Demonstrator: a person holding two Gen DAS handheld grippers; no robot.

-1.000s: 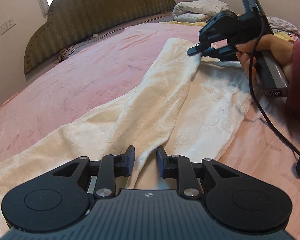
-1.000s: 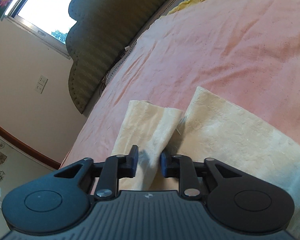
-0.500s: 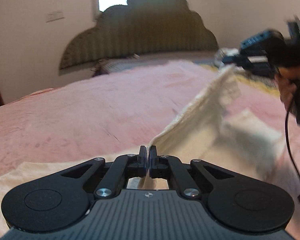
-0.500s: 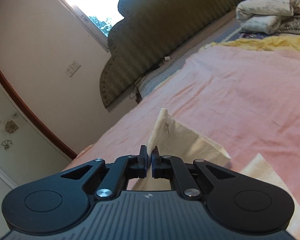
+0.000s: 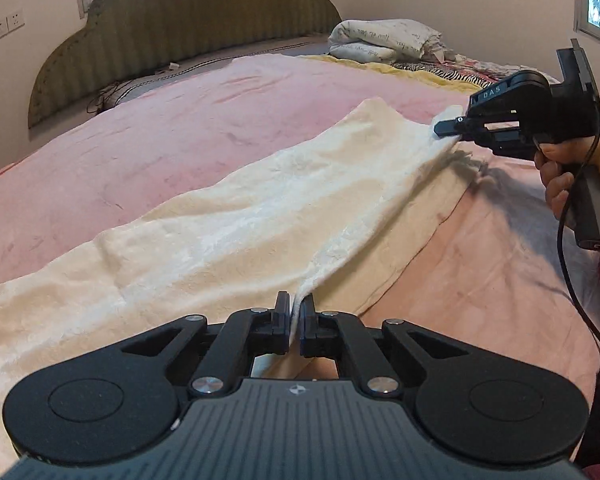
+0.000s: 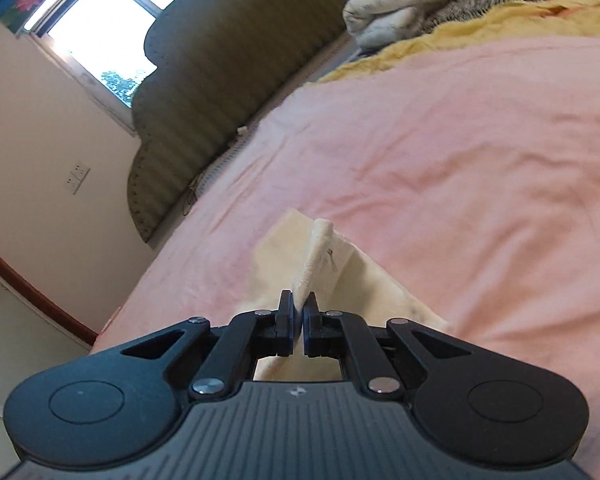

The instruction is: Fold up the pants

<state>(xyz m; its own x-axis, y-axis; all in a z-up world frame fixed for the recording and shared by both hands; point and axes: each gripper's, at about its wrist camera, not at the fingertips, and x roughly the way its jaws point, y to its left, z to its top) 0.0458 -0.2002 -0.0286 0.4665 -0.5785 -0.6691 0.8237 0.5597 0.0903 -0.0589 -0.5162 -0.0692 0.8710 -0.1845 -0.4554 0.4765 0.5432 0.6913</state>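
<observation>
The cream pants (image 5: 228, 232) lie stretched across the pink bed, one leg laid over the other. My left gripper (image 5: 295, 312) is shut on the near edge of the upper leg. My right gripper (image 6: 299, 312) is shut on the leg's cuff end (image 6: 320, 256), which stands up between the fingers. It also shows in the left wrist view (image 5: 446, 130) at the right, pinching the far end of the same leg just above the bed. The fabric runs taut between the two grippers. The lower leg (image 5: 412, 216) lies flat beneath.
The pink bedspread (image 5: 180, 140) surrounds the pants. A dark padded headboard (image 5: 188, 20) stands at the back. Folded bedding and clothes (image 5: 384, 38) are piled at the far right. A black cable (image 5: 572, 272) hangs from the right gripper's handle.
Both grippers closed on the upper pant leg, lifted it, and have carried it over onto the other leg, now held lower near the bed.
</observation>
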